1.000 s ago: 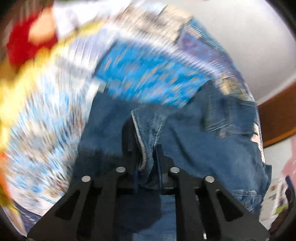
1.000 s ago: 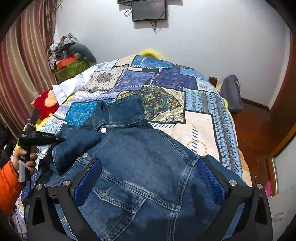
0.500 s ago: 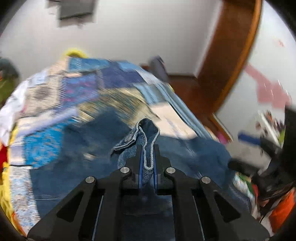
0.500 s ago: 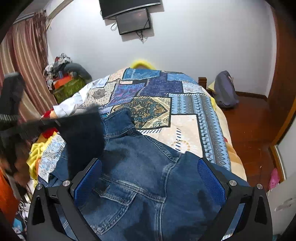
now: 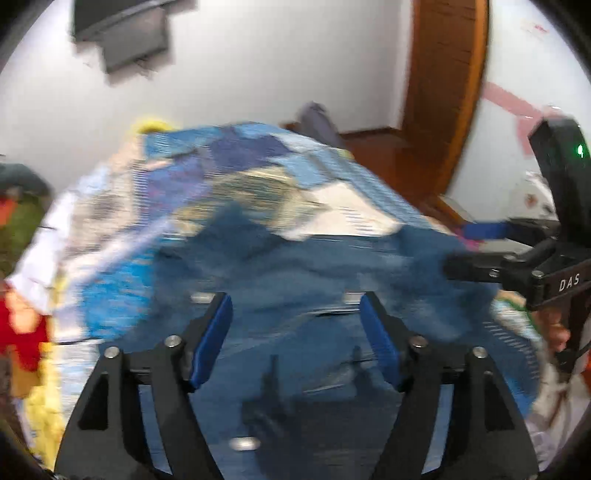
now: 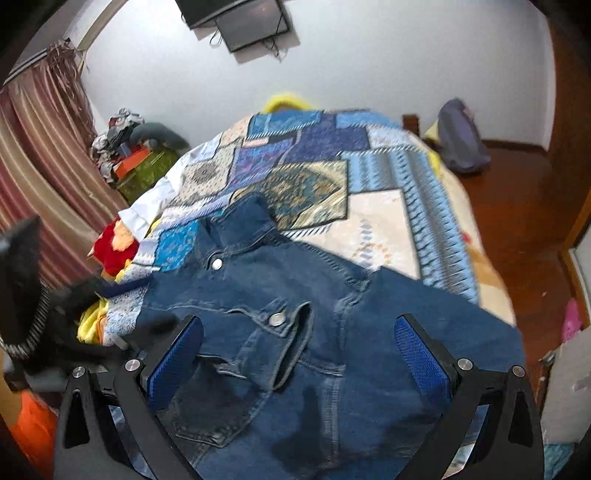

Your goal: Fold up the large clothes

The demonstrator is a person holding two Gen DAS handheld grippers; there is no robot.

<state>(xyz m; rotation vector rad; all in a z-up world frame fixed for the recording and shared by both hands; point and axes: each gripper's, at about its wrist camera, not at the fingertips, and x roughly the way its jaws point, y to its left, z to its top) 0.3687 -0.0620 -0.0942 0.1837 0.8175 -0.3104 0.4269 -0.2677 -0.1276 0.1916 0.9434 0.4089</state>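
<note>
A dark blue denim jacket (image 6: 295, 332) lies front up on the patchwork bedspread (image 6: 369, 229), collar toward the far wall, with one sleeve folded across its chest. It is blurred in the left wrist view (image 5: 295, 280). My left gripper (image 5: 295, 325) is open and empty above the jacket's near part. My right gripper (image 6: 299, 350) is open and empty above the jacket's lower front. The right gripper also shows at the right edge of the left wrist view (image 5: 480, 251).
A red and yellow cloth (image 6: 110, 247) lies at the bed's left edge. A pile of clutter (image 6: 133, 147) stands by the striped curtain (image 6: 44, 166). A grey bag (image 6: 461, 136) sits on the wooden floor (image 6: 517, 206) at the right. A screen (image 6: 240, 22) hangs on the far wall.
My left gripper carried the denim sleeve across the jacket, then opened and let it go. The sleeve now lies folded over the chest. My right gripper stayed open.
</note>
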